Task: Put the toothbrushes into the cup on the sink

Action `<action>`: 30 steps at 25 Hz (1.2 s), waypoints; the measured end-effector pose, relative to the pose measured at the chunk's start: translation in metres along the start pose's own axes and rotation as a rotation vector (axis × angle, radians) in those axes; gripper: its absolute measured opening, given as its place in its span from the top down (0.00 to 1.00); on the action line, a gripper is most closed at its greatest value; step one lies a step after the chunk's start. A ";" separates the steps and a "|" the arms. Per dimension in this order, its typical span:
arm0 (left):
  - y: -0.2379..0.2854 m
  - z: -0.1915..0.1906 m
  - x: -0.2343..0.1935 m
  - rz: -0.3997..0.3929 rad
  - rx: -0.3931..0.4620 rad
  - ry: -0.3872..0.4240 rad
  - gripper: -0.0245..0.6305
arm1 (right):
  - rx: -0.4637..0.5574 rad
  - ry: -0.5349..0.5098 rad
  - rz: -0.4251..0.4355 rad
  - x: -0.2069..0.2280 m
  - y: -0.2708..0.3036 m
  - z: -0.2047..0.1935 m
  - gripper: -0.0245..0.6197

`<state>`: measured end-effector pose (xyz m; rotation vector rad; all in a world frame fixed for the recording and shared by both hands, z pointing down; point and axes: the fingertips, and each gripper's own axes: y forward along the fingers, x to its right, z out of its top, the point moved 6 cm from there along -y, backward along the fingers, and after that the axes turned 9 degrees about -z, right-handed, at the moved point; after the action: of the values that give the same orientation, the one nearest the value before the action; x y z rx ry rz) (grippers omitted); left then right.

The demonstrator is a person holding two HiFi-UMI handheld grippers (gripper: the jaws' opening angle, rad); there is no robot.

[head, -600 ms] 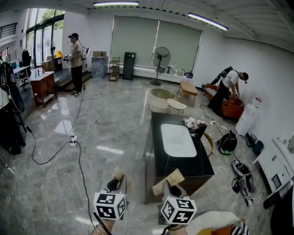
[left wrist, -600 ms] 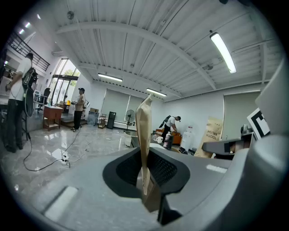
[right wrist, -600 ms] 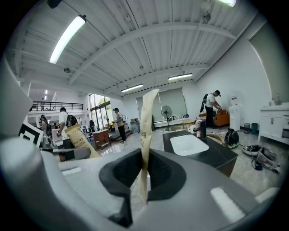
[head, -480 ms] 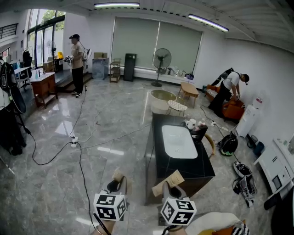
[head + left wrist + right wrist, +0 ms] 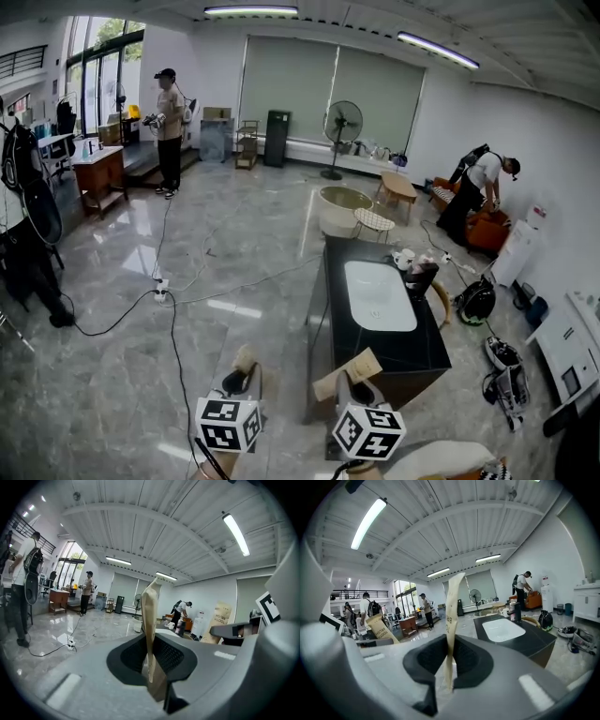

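Observation:
Both grippers hold a flat brown-paper toothbrush packet upright. In the head view my left gripper (image 5: 240, 379) is shut on one packet (image 5: 246, 360), and my right gripper (image 5: 349, 382) is shut on the other packet (image 5: 345, 371). Ahead of them stands the black counter (image 5: 412, 349) with a white sink basin (image 5: 379, 294). A dark cup (image 5: 423, 276) and white mugs (image 5: 404, 259) sit at its far right side. The left gripper view shows its packet (image 5: 149, 620) edge-on between the jaws. The right gripper view shows its packet (image 5: 452, 616), the basin (image 5: 502, 630) and the dark cup (image 5: 514, 612).
Cables (image 5: 171, 319) trail over the glossy floor to the left of the counter. Bags (image 5: 506, 375) lie on the floor to its right. A person (image 5: 170, 131) stands far left, another (image 5: 480, 187) bends over at far right. A fan (image 5: 343, 127) and low tables (image 5: 370, 220) stand beyond.
The head view has shifted a little, so the counter and the room sit slightly lower and further right in the picture. Both grippers keep their packets and their places.

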<state>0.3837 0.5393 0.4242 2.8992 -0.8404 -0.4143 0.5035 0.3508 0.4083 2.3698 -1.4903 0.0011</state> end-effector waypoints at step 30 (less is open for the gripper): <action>0.113 0.015 -0.119 0.059 -0.015 -0.032 0.90 | -0.041 0.026 -0.067 0.000 0.166 0.019 0.91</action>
<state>0.2253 0.5078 0.4558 2.8533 -0.9209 -0.4607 0.3547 0.2804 0.4374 2.3766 -1.3853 -0.0153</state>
